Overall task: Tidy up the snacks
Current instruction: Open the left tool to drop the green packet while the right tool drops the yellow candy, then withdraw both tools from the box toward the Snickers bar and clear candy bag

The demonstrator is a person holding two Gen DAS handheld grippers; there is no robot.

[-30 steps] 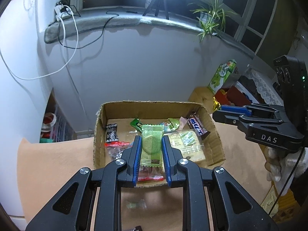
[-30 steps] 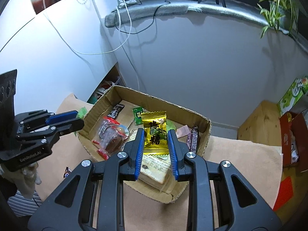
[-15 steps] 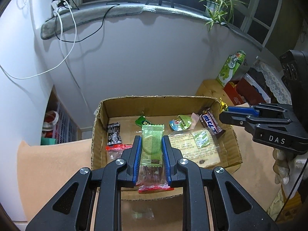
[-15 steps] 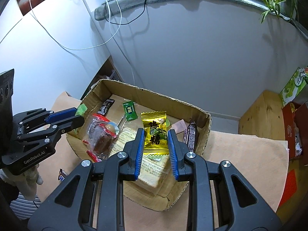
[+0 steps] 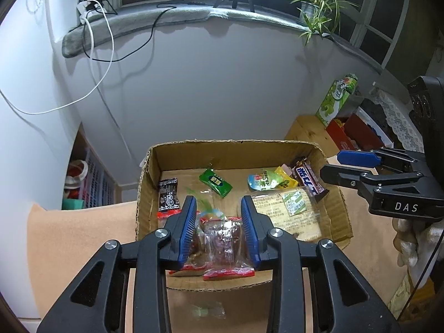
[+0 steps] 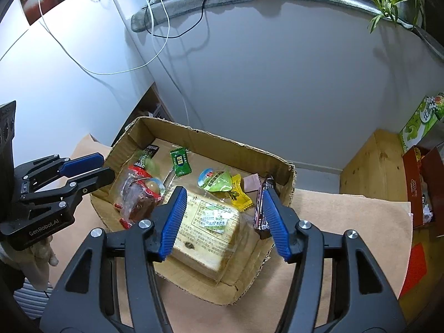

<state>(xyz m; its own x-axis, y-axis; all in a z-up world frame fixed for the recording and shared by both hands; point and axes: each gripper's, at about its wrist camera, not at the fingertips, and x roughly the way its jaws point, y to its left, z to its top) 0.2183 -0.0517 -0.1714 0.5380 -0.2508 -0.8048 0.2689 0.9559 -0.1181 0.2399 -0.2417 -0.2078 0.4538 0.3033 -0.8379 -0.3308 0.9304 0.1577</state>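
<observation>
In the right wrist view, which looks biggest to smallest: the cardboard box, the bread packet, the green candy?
1. Cardboard box
2. Bread packet, though it lies nearest the camera
3. Green candy

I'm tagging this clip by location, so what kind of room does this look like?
Probably a room in a home, likely a living space. A potted plant stands on a cloth-covered windowsill with charger cables, and a cardboard box of snacks sits on a low surface.
</observation>
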